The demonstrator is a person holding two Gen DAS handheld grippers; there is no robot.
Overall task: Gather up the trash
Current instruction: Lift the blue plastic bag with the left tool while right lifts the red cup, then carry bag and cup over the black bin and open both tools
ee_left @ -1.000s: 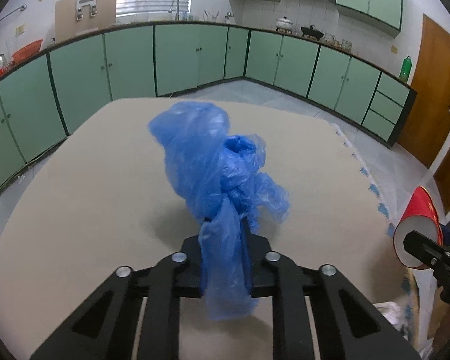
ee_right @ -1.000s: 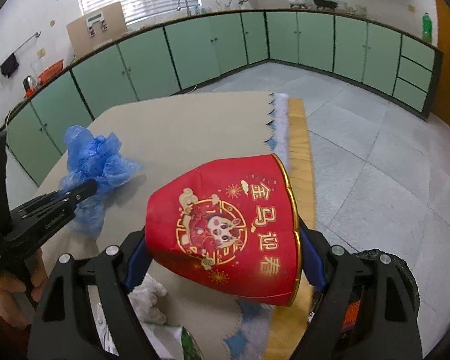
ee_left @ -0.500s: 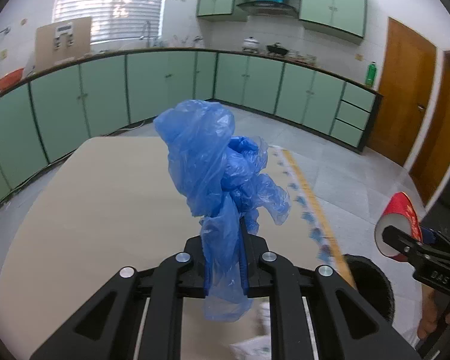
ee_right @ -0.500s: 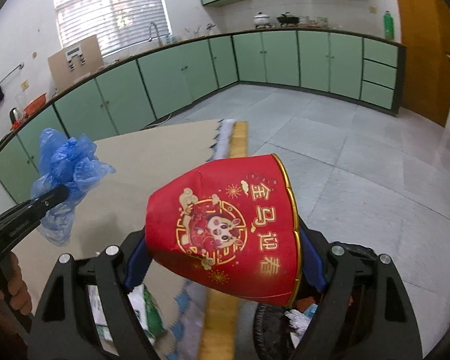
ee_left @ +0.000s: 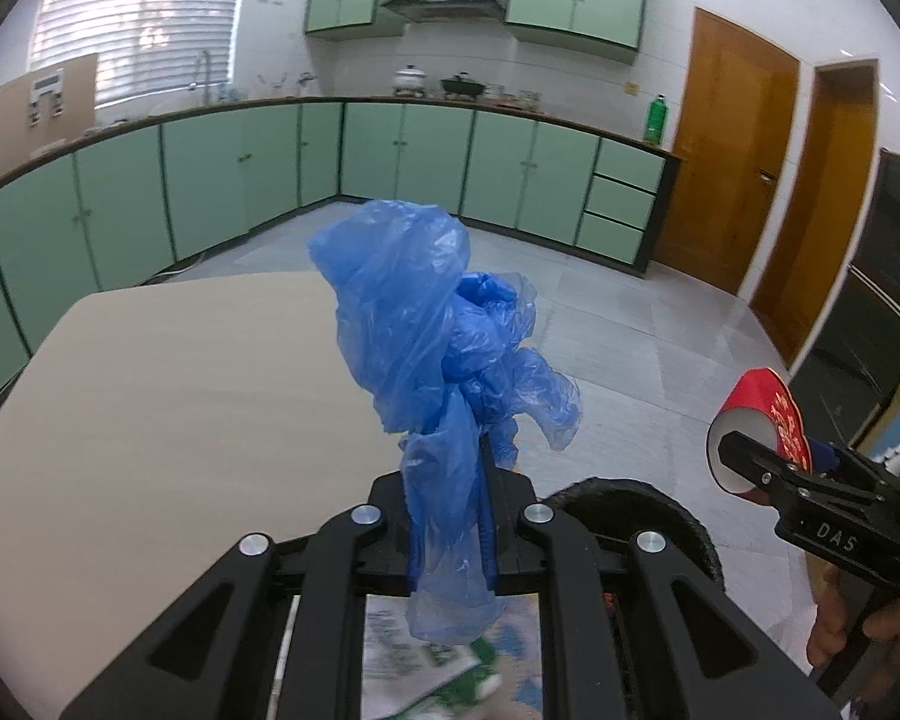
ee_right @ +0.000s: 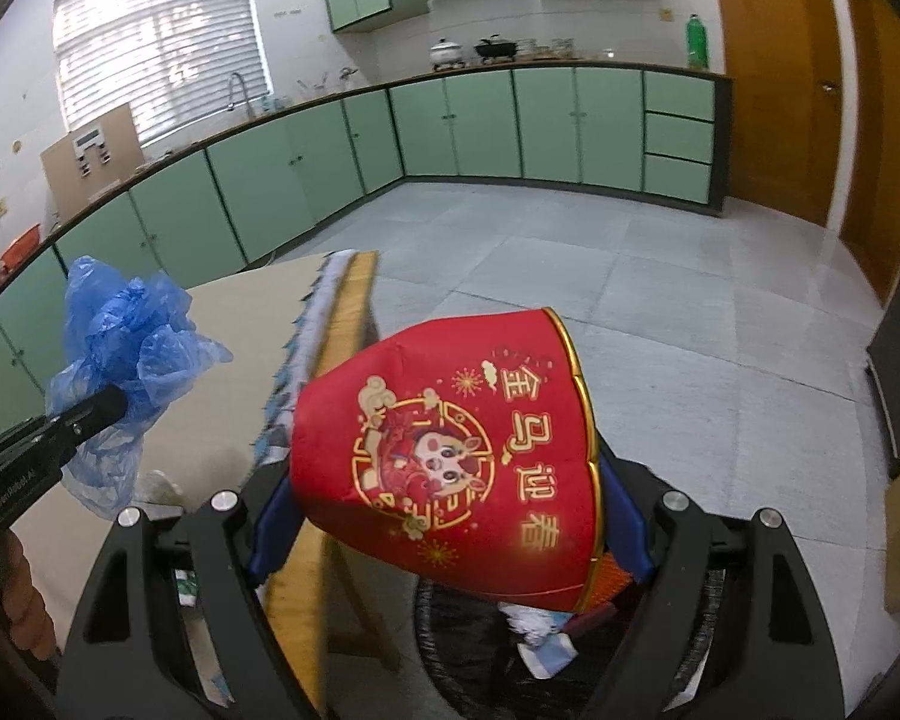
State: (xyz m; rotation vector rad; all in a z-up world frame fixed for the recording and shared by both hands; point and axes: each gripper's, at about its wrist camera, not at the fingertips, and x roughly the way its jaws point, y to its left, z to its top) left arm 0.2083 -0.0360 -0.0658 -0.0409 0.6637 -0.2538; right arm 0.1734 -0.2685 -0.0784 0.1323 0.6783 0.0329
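My left gripper [ee_left: 483,462] is shut on a crumpled blue plastic bag [ee_left: 432,348] and holds it in the air past the table's right edge; the bag also shows in the right wrist view [ee_right: 120,348]. My right gripper [ee_right: 450,516] is shut on a red paper cup [ee_right: 450,456] with gold print, held on its side above a black trash bin [ee_right: 510,648]. In the left wrist view the cup [ee_left: 762,420] is at the right, and the bin's rim [ee_left: 648,498] lies just below and right of the bag.
The beige table [ee_left: 180,396] lies to the left, with a patterned cloth edge [ee_right: 312,324]. A green-and-white wrapper [ee_left: 426,666] lies below the left gripper. The bin holds some trash [ee_right: 540,630]. Green cabinets [ee_left: 270,174] and wooden doors [ee_left: 744,150] surround a grey tiled floor.
Both grippers have swung right, off the table toward the floor side, still holding the bag and cup. The black bin has come into view beneath them.
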